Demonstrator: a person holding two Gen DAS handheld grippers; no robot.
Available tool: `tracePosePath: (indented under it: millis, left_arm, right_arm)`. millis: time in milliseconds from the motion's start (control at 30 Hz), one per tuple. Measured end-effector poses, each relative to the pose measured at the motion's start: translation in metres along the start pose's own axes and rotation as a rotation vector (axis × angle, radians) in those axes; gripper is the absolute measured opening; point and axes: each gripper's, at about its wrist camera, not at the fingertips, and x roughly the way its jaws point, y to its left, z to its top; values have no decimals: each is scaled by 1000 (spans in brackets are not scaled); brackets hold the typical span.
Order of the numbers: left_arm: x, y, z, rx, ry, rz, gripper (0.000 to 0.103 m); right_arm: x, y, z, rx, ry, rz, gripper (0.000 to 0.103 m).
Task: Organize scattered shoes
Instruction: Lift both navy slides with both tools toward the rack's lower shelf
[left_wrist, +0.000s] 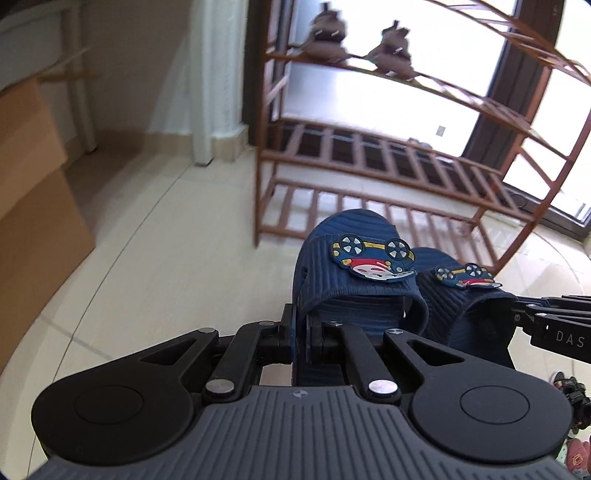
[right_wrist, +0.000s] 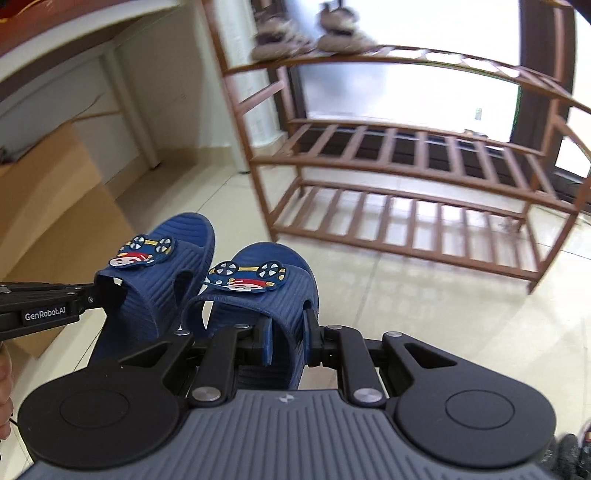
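- Left wrist view: your left gripper (left_wrist: 308, 334) is clamped on the heel edge of a blue slipper (left_wrist: 347, 291), jaws pinched tight on the sole's rim.
- That slipper hangs in the air above the tiled floor (left_wrist: 147, 258), toe pointing toward the wooden shoe rack (left_wrist: 369, 162). Car-shaped badge (left_wrist: 373, 256) on its strap faces up.
- Second blue slipper (left_wrist: 465, 302) sits just beside it on the right, held by your right gripper, whose black fingers (left_wrist: 546, 314) come in from the frame's right edge.
- Right wrist view: your right gripper (right_wrist: 288, 343) is closed on the heel side of the second blue slipper (right_wrist: 266, 291); the pads press the sole edge between them.
- The first slipper (right_wrist: 162, 273) is on the left here, touching or nearly touching the second one; can't tell which. Your left gripper's finger (right_wrist: 48, 312) reaches it from the left edge.
- Both slippers are off the floor, short of the rack, not on any shelf.
- Rack: a pair of brown shoes (right_wrist: 314, 33) on an upper shelf, blurred. The two lower slatted shelves (right_wrist: 402, 218) are bare wood.
- Cardboard boxes (left_wrist: 33, 206) stand along the left wall.
- More shoes (left_wrist: 570, 406) at the left view's bottom-right corner, too cropped to identify.
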Motion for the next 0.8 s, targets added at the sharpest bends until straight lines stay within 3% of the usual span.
tracePosePath:
  millis: [200,400,567,800]
  left_arm:
    - [-3,-33,28,12,-5,-33,6]
    - [15,-38,49,7,-6,-39,6]
    - [53,-36,71,21,-11,-26,6]
    - [130,-23,103,-4,-34,-26,6]
  right_arm:
    - [-19,-25,29,36,-3,-33,17]
    - [-16,-43,55,75,24,-47,15]
    - [12,-59,80,85,16,-73,15]
    - [82,-86,113,122,-43,-76,15]
